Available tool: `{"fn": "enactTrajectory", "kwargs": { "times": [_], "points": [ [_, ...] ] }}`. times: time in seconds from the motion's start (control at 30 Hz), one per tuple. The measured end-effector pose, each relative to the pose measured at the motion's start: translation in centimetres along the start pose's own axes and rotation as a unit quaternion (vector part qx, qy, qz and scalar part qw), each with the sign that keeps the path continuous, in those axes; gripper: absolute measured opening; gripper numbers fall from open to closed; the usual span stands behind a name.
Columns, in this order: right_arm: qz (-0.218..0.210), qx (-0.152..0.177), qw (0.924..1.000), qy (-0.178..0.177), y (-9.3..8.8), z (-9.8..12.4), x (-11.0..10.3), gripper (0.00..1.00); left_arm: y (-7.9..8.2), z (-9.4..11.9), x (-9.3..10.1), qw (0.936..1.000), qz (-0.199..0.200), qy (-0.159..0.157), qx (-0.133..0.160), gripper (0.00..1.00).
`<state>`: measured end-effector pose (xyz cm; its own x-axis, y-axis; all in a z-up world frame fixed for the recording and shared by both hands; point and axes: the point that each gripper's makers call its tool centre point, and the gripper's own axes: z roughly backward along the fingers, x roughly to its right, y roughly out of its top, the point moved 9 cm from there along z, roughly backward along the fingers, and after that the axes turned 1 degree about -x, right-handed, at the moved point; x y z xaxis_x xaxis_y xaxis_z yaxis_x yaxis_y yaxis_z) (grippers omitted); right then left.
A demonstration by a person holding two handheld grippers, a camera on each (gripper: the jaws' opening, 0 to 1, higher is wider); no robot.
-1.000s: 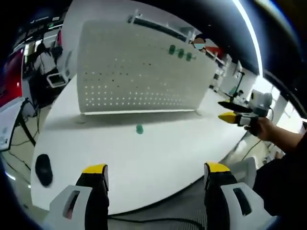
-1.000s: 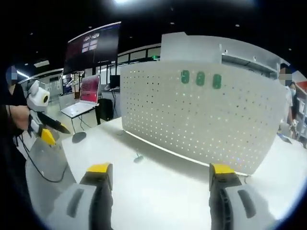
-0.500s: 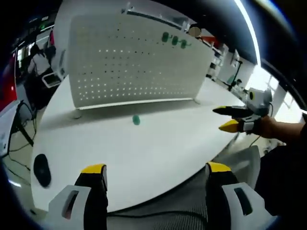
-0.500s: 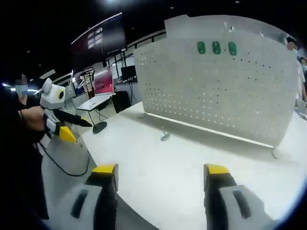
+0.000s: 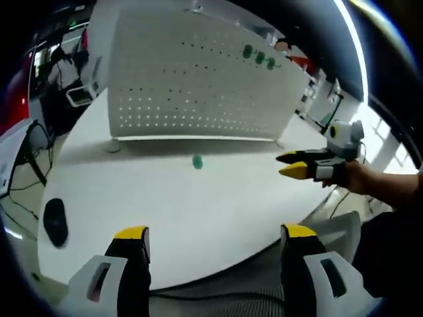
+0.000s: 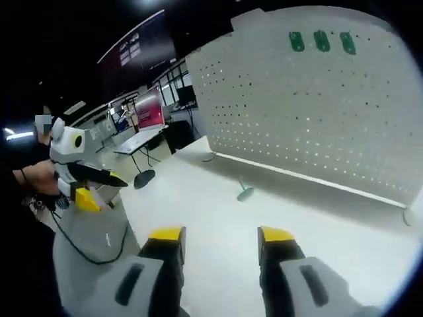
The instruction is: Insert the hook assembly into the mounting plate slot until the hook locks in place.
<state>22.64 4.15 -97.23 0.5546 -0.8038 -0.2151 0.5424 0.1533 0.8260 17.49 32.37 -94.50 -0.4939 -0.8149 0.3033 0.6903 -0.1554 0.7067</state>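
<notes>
White round table (image 5: 132, 198) carries everything. Going left to right in the left gripper view: a dark computer mouse (image 5: 55, 221) near the left edge, then the upright white pegboard (image 5: 198, 86) standing across the far side of the table, which I take to be the mounting plate. Three green hooks (image 5: 259, 57) are already seated in a row near its top right. One loose green hook assembly (image 5: 197, 161) lies flat on the table just in front of the board's foot, well apart from both tools; probably left there as the next piece to pick.

Left gripper (image 5: 215, 234) hangs low over the near table edge, yellow-tipped jaws wide apart, nothing between them. Further right the right gripper (image 5: 295, 165) comes in, held in a hand (image 5: 353, 177), tips pointed toward the hook and hovering above the table.

Right gripper view: left gripper (image 6: 99, 188) at far left, off the table edge. Loose hook (image 6: 245, 193) sits mid-table below the pegboard (image 6: 317, 112), the mounted trio (image 6: 321, 41) up top. Right gripper (image 6: 218, 236) jaws narrowed but with a clear gap, holding nothing, aimed roughly at the hook; looks like a lineup for the grab. Insertion not started.
</notes>
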Motion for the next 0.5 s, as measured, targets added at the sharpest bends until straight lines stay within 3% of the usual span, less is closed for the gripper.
{"fn": "enactTrajectory", "kwargs": {
  "times": [0.2, 0.43, 0.5],
  "points": [
    [-0.017, -0.033, 0.9992, 0.017, 0.6, -4.1, 1.1, 0.38, 0.2, 0.0, -0.7, 1.0, 0.008, 0.005, 0.0, 0.82],
    [0.0, -0.053, 0.9984, 0.018, 1.7, -8.0, 1.6, 0.35, 0.1, -0.4, -1.3, 0.9998, 0.018, 0.007, -0.006, 0.82],
    [0.028, -0.06, 0.9977, 0.017, 2.2, -9.1, 1.6, 0.34, 0.2, -0.6, -1.4, 0.9997, 0.022, 0.007, -0.006, 0.82]
  ]
}}
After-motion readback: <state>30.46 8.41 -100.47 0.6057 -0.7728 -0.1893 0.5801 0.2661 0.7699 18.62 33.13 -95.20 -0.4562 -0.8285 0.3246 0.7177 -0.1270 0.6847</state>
